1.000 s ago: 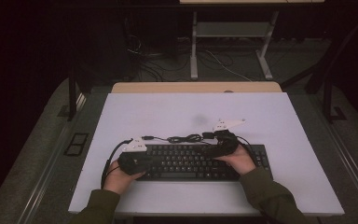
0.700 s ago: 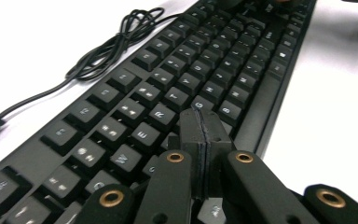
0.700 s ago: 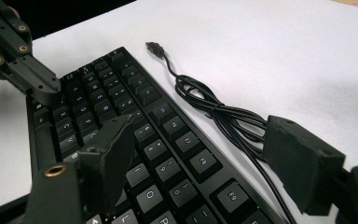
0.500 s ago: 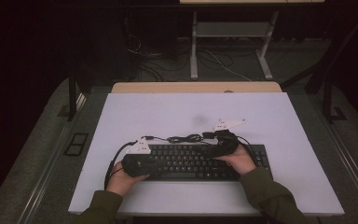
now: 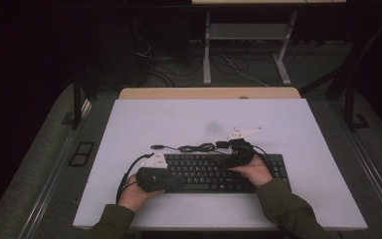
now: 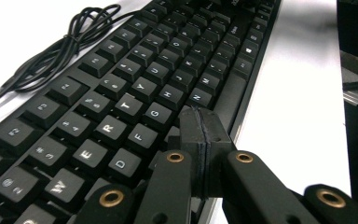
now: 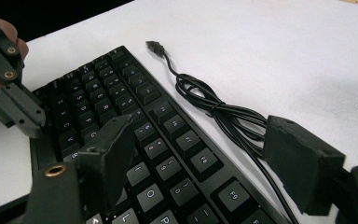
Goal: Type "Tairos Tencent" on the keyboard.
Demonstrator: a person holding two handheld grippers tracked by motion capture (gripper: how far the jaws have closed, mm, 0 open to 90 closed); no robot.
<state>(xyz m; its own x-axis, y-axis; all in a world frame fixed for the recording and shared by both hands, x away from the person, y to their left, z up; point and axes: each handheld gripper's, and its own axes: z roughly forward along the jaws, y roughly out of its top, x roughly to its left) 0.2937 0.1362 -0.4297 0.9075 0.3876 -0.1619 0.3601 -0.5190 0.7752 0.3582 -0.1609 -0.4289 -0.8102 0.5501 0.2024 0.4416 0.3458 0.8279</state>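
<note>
In the high view, the keyboard [image 5: 214, 172] is being kept flat near the desk's [image 5: 179, 119] front edge, flanked by both grippers. In the left gripper view, the left gripper [image 6: 200, 135] is being held closed and empty over the lower key rows, seemingly as a pressing tip. In the right gripper view, the right gripper [image 7: 205, 163] is being held open across the keyboard's far edge, beside the bundled cable [image 7: 214, 109], probably for steadying.

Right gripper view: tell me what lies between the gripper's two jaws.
In the right gripper view, the open right gripper straddles the keyboard's back edge: key rows and the bundled black cable lie between its jaws, neither touched.
</note>
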